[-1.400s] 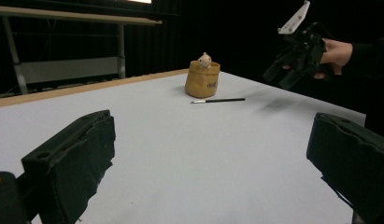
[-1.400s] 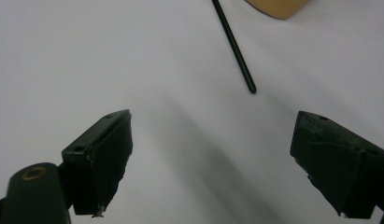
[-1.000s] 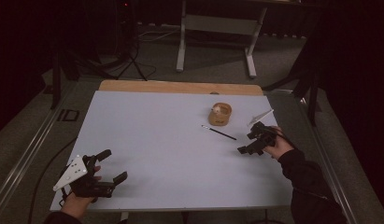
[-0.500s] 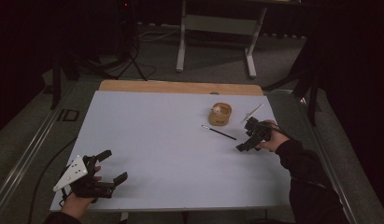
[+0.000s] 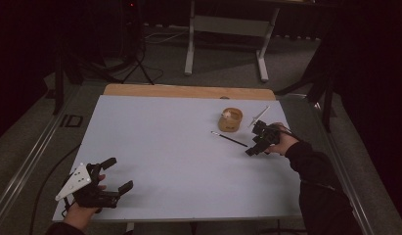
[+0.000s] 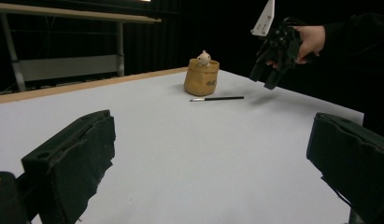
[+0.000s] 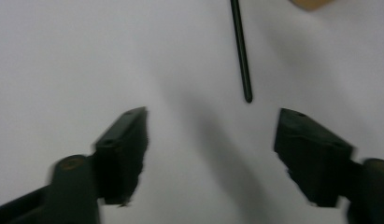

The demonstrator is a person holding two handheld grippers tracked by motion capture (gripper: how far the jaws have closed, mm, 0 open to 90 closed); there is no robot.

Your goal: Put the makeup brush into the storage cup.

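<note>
Leftmost, the left gripper (image 5: 115, 175) rests on the white surface (image 5: 169, 156), jaws spread. Farther right, a small tan pouch (image 5: 231, 120), a thin black brush (image 5: 229, 139), then the right gripper (image 5: 252, 147), jaws spread, blurred close up.

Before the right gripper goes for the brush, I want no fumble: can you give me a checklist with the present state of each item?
1. Right gripper open: ok, jaws wide apart in its own view.
2. Brush lying flat and free on the table: ok.
3. Brush end between the jaws: not ok, its tip lies just ahead of them.
4. Gripper low enough: not ok, it hangs above the table in the left gripper view.
5. Pouch apart from the brush: ok, a small gap shows.
6. Left gripper out of the way: ok, open at the near left corner.
</note>
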